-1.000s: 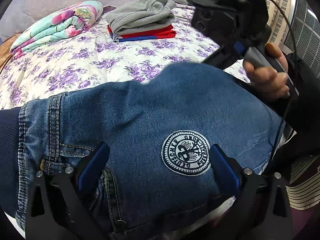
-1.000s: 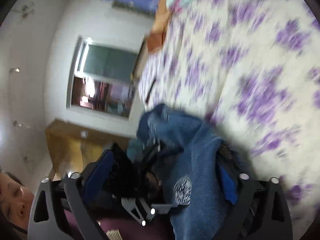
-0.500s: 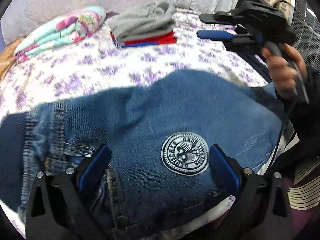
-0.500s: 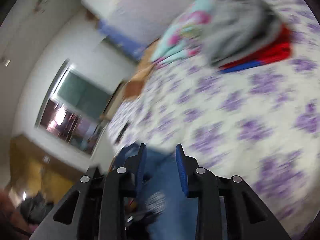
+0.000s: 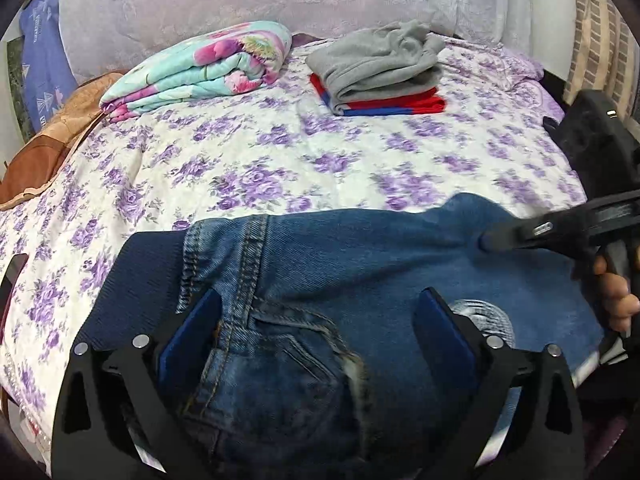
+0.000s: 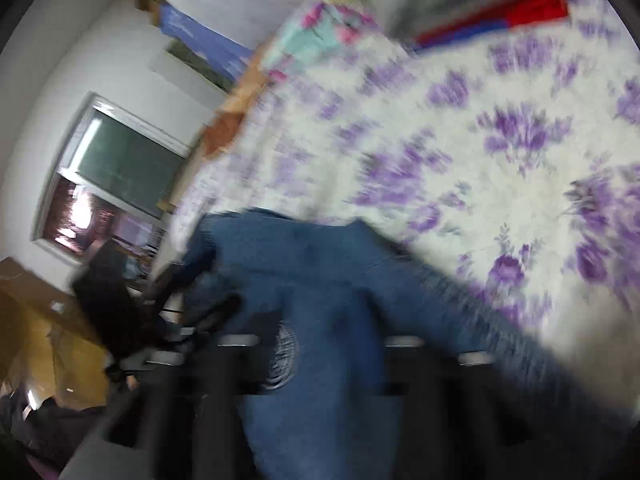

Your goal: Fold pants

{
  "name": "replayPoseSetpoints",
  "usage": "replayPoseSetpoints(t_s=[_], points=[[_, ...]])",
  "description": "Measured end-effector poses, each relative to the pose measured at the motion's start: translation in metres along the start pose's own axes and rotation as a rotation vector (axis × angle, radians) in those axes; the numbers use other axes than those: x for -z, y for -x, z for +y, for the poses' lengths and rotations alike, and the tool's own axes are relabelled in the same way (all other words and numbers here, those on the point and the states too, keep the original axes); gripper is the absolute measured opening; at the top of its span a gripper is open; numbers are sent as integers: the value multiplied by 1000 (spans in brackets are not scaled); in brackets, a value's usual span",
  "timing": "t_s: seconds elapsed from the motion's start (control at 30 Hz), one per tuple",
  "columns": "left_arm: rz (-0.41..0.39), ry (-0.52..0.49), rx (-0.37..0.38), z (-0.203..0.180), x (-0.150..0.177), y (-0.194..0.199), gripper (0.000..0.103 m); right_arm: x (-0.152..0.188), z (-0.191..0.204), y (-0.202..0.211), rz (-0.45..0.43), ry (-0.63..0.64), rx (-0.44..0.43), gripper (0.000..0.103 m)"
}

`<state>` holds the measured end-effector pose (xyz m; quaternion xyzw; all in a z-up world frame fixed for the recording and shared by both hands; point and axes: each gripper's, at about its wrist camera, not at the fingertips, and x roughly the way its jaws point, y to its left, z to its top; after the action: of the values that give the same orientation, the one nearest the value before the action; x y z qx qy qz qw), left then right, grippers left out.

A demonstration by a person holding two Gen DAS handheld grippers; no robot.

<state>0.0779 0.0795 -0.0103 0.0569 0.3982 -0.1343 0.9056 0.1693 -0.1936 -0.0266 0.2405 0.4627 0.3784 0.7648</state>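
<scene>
Jeans (image 5: 360, 280) lie bunched on the near edge of the bed (image 5: 280, 160), its sheet printed with purple flowers. The left hand-held gripper (image 5: 316, 332) stands right over them, its blue pads spread wide with the pocket seam and denim between them; the pads do not seem to press the cloth. The right hand-held gripper (image 5: 486, 242) comes in from the right of the jeans, its tip at their upper fold; its jaws are opening, with denim and a round white badge (image 6: 286, 354) between the blurred fingers in its own view. Beyond the jeans, a grey garment (image 5: 376, 64) tops a red and blue stack, with a folded floral blanket (image 5: 200, 72) to its left.
</scene>
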Motion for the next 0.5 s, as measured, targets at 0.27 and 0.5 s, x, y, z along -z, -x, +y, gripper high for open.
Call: replayPoseSetpoints(t_s=[0.27,0.5], points=[[-14,-92,-130,-18,25,-16,98,41,-37,28,-93,-65,179,3],[-69,-54,4,-31,22,22,98,102,-40,153,-382,-93,322,56]])
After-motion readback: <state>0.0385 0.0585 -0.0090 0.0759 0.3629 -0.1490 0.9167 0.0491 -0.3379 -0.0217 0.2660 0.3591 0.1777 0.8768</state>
